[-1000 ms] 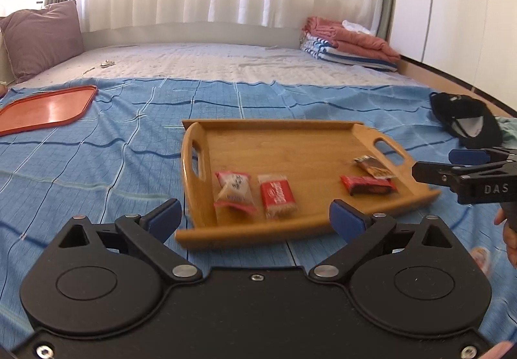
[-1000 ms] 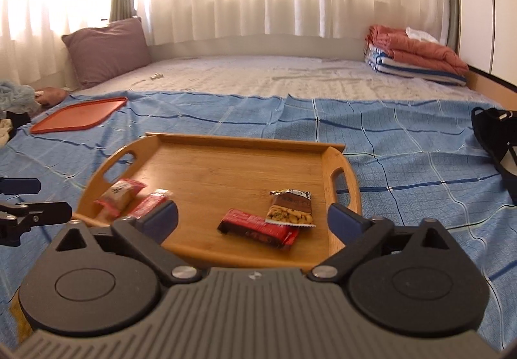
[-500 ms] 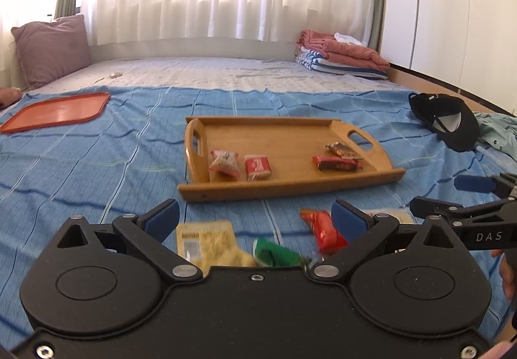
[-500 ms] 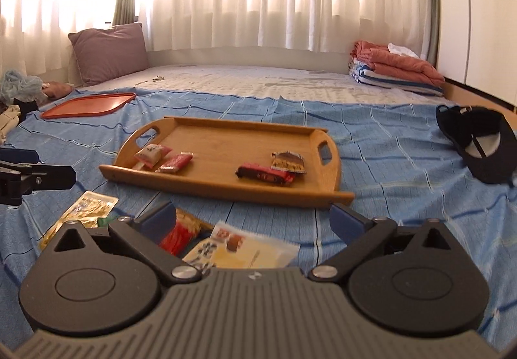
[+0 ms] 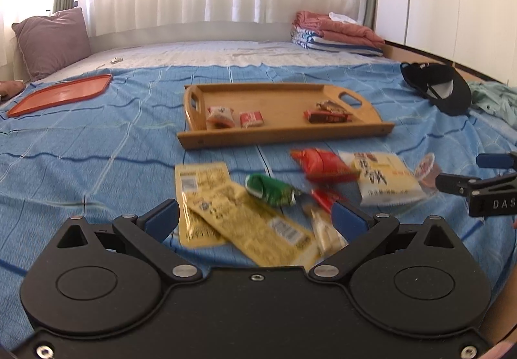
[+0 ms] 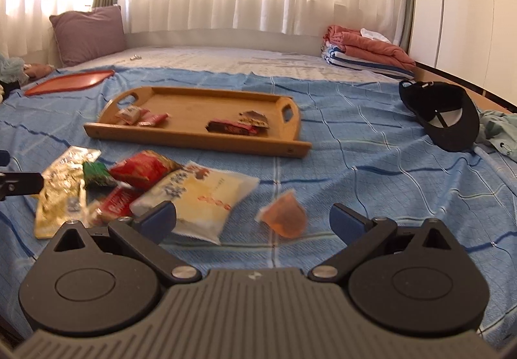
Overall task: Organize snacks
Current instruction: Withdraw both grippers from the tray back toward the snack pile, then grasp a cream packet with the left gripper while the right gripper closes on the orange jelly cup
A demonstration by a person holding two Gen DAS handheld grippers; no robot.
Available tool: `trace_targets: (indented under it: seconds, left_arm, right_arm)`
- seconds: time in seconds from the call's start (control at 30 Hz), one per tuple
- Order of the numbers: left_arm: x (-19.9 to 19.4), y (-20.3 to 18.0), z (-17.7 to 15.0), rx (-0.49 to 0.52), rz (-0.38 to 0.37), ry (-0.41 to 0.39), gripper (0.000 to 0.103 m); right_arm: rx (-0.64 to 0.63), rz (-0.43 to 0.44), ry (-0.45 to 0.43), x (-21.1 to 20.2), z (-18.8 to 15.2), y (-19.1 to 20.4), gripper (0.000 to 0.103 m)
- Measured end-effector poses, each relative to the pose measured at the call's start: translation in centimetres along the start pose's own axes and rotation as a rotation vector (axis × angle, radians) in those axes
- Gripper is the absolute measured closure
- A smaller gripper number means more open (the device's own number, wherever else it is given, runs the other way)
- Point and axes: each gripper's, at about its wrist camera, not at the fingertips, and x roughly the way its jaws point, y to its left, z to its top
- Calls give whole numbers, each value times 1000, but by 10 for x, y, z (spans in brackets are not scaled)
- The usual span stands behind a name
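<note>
While both grippers, left (image 5: 255,218) & right (image 6: 253,218), are hovering wide open & holding nothing, loose snack packets (image 6: 197,197) are lying just in front of wooden tray (image 6: 194,136)

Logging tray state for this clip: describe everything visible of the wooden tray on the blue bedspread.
The rectangular light-wood serving tray has a low rim and a cut-out handle at each short end. It lies flat on the blue checked bedspread, beyond the loose snack packets, touched by neither gripper. Inside lie four small wrapped snacks: two near its left end, two near its right.
</note>
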Motion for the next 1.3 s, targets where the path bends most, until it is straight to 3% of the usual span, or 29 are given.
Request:
trace_targets:
  seconds: [0.3, 0.47, 0.6, 0.77, 0.93, 1.23, 1.3]
  left_arm:
    - [10, -8, -18, 24, 27, 12, 6]
    - [13, -10, -19, -10, 54, 23, 21]
    - [7, -20, -18, -19, 11, -3, 38]
    - [14, -42, -17, 16, -49, 12, 50]
    - [28, -61, -21, 45, -56, 40, 62]
    - [41, -71, -26, 71, -41, 57, 65]
    - [43, -71, -25, 66, -38, 60, 65]
  right_arm:
    - [-4, -52, 37, 15, -17, -22, 0]
    - [-16, -67, 41, 27, -22, -22, 0]
    - [16, -48, 42, 35, -24, -23, 1]
    - [11, -26, 44, 43, -23, -21, 7]
    - [-10, -9, 34, 47, -20, -18, 12]
    - [-22, 12, 32, 56, -12, -19, 16]
    - [-20, 20, 39, 59, -10, -19, 22]
